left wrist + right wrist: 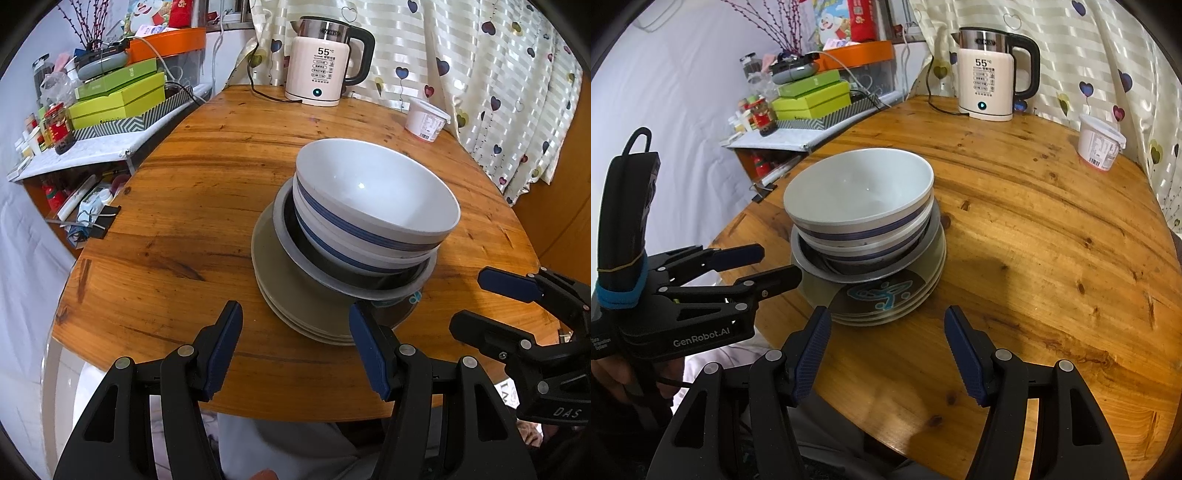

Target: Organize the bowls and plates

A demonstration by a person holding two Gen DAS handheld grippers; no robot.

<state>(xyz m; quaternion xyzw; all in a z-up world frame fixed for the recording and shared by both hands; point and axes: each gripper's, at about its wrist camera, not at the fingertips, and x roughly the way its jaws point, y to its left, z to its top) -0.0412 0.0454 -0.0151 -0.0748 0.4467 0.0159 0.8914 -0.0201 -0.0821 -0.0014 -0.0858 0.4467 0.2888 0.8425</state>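
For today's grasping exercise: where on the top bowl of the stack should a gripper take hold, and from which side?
Grip the top bowl at its thin rim, one finger inside and one outside, coming from above on the near side. It sits upright and nested in another bowl, so its wall is largely covered. Both grippers, left and right, stand open and empty.

The bowls (373, 206) hide most of the metal dish (354, 284) beneath; my left gripper (777, 267) covers the plates' (908, 295) near edge

Kettle (320, 66), tub (425, 120), green boxes (120, 94)
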